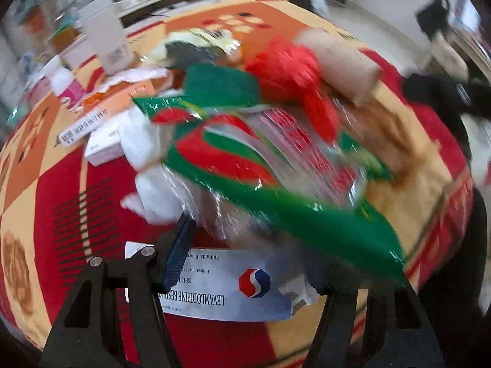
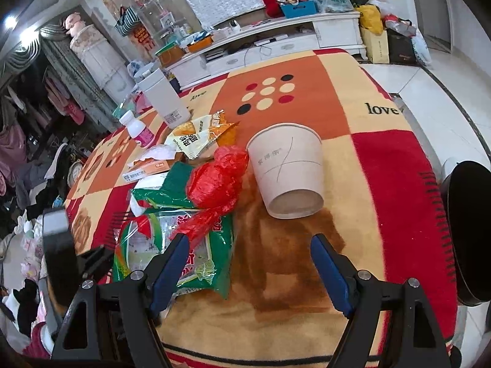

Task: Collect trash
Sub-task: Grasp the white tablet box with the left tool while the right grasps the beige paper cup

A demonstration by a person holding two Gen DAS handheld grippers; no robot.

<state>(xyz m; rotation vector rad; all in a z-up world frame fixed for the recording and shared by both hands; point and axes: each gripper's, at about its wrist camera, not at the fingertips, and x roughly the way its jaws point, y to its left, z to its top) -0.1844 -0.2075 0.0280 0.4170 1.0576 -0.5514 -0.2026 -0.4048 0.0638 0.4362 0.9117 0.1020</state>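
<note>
1. The left wrist view is motion-blurred. Only it shows a white medicine box point(image 1: 211, 282) with upside-down print at 6 o'clock, lying on the bench point(image 1: 61, 190) under the left hand-held gripper point(image 1: 276, 254), and crumpled white tissue point(image 1: 144, 153) at 9 o'clock.
2. The right wrist view is sharp. Only it shows the bench's "love" lettering, a brown stain point(image 2: 291, 245) on the cover, and the white cabinet point(image 2: 276, 40) at 12 o'clock.
3. Count in the right view: one paper cup point(image 2: 287, 168), one red plastic bag point(image 2: 214, 181), one green wrapper point(image 2: 181, 257), one yellow snack packet point(image 2: 196, 135), one orange-and-white box point(image 2: 147, 168), one small pink-labelled bottle point(image 2: 138, 128), one white canister point(image 2: 164, 98).
4. The paper cup lies on its side near centre, base toward the camera, mouth toward 12 o'clock; its long axis runs 12 to 6.
5. The green wrapper lies flat at 8 o'clock, its long axis roughly 1 to 7, with the red plastic bag overlapping its upper edge.
6. Right hand-held gripper point(image 2: 251, 270): blue pads well apart, nothing between them, left pad over the green wrapper.
7. Left hand-held gripper: one pad visible at 7 o'clock, the other hidden behind the blurred green wrapper point(image 1: 307, 211); I cannot tell whether it grips.
</note>
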